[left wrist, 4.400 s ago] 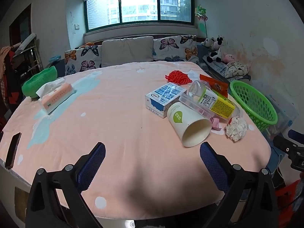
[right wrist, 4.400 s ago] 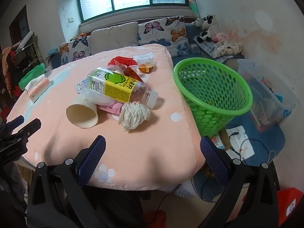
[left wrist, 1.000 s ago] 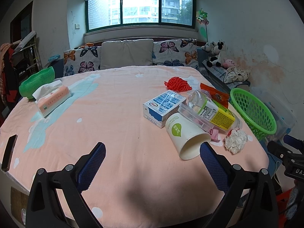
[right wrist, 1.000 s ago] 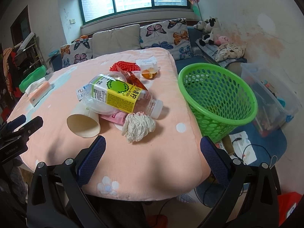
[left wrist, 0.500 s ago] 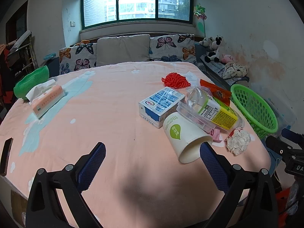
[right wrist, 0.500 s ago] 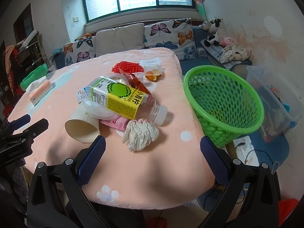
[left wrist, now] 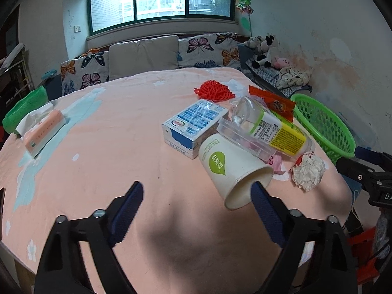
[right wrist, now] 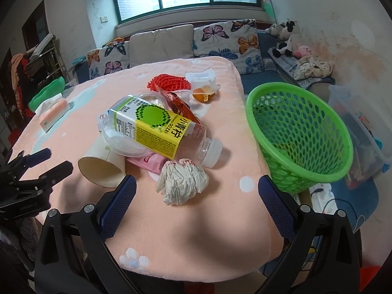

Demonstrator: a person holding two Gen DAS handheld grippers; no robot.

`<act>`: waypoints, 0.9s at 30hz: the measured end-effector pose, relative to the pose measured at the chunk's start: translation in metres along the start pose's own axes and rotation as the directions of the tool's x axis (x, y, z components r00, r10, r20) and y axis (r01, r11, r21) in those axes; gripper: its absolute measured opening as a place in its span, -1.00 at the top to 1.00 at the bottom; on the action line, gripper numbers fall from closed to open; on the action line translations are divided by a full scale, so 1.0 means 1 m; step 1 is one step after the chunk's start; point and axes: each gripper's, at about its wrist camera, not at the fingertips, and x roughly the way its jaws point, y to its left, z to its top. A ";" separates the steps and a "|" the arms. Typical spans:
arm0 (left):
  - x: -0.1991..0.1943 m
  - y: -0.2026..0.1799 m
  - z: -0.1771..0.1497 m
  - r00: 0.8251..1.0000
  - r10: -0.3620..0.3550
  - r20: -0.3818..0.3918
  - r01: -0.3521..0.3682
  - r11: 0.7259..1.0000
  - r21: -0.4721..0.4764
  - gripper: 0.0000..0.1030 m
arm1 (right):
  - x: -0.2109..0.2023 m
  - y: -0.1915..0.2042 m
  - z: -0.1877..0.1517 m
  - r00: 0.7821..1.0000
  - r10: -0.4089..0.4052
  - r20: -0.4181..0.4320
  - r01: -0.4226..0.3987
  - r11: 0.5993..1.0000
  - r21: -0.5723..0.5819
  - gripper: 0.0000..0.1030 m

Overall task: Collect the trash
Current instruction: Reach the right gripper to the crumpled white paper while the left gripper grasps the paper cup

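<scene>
Nothing is collected yet: the green basket (right wrist: 300, 132) beside the counter (right wrist: 196, 232) looks empty, and all the trash lies heaped near the counter's basket-side edge.

Counted, there is one paper cup (left wrist: 232, 169) on its side, one milk carton (left wrist: 193, 126), one plastic bottle (right wrist: 156, 129), one crumpled paper ball (right wrist: 182, 181), one red net (right wrist: 170, 82), one orange snack wrapper (left wrist: 272, 101), one pink packet (right wrist: 149, 161) and one orange peel (right wrist: 203, 95).

The left claw (left wrist: 196, 199) has just been closing a little yet stays released, nothing between its jaws, the cup's mouth just ahead. The right claw (right wrist: 197, 194) is released too, facing the paper ball.
</scene>
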 end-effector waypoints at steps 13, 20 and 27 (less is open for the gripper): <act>0.038 -0.005 0.000 0.994 -0.088 -0.066 0.088 0.996 -0.011 -0.32 | 0.024 -0.005 -0.006 0.998 0.037 -0.053 -0.035 0.998 0.043 -0.84; 0.044 -0.007 0.005 0.992 -0.114 -0.056 0.114 0.993 -0.008 -0.08 | 0.045 -0.004 -0.007 0.994 0.066 -0.083 -0.061 0.996 0.064 -0.67; 0.041 -0.006 0.006 0.989 -0.140 -0.053 0.140 0.990 -0.010 0.36 | 0.064 -0.001 -0.008 0.989 0.099 -0.114 -0.088 0.992 0.095 -0.37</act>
